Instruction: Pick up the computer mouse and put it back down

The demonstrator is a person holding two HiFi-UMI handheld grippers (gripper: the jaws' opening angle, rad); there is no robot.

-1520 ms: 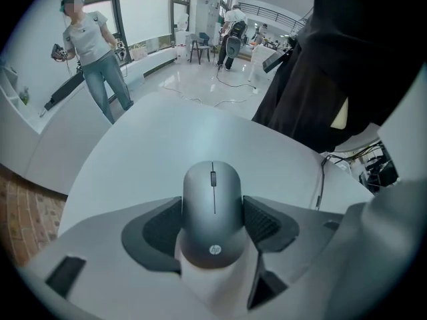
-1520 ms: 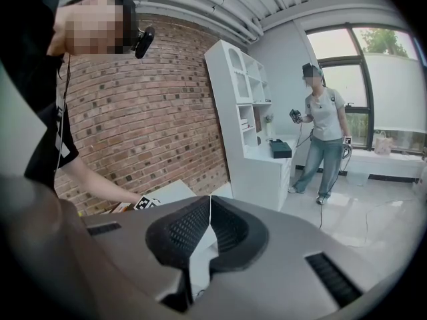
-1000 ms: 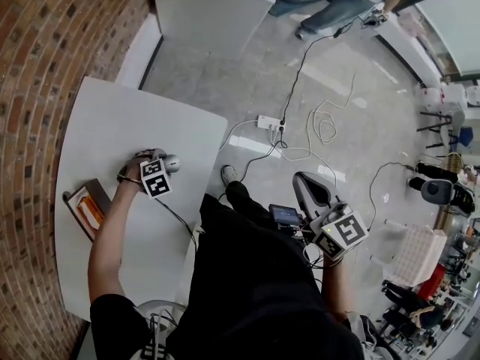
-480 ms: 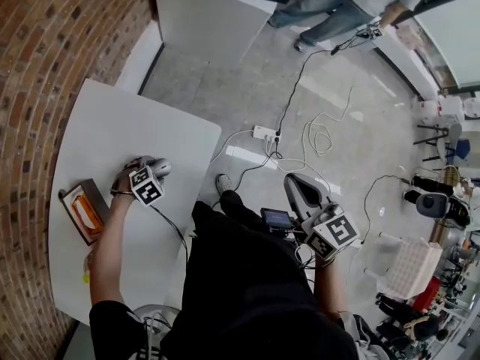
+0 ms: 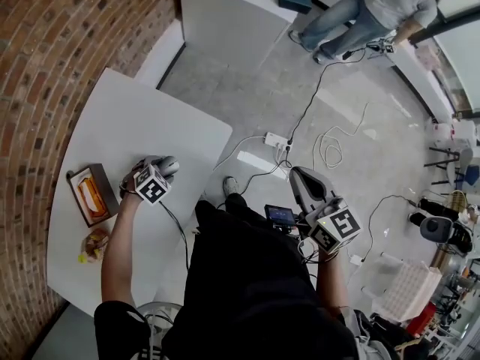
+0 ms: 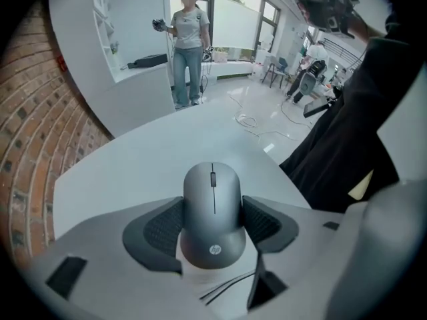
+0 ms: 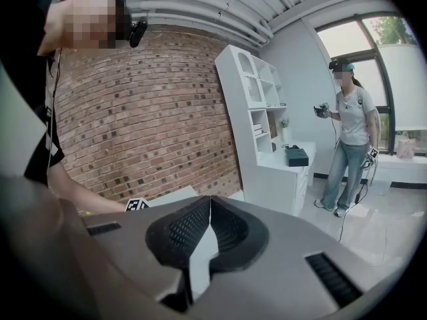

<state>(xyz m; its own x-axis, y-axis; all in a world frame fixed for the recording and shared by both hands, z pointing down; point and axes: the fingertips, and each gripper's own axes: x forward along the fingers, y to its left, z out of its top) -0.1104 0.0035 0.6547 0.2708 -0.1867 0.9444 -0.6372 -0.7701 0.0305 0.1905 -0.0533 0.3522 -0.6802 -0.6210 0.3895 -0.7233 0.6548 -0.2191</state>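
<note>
A grey computer mouse [image 6: 213,212] with a scroll wheel sits between the dark ribbed pads of my left gripper [image 6: 213,205], and both pads press its sides. In the head view the left gripper [image 5: 160,168] is over the white table [image 5: 150,111], near its right edge, with the mouse's [image 5: 170,166] front end poking out. I cannot tell whether the mouse rests on the tabletop. My right gripper [image 5: 300,180] hangs off the table above the floor, and in its own view the gripper [image 7: 210,209] has its jaws together with nothing between them.
A wooden tray [image 5: 91,195] with an orange item and a snack wrapper [image 5: 95,244] lie on the table's left side by the brick wall. On the floor are a power strip [image 5: 276,140] and loose cables. A person [image 5: 375,10] stands farther off.
The head camera has shifted, bringing more of the table's near left side into view. The left gripper stays shut on the mouse at about the same spot. The right gripper has hardly moved.
</note>
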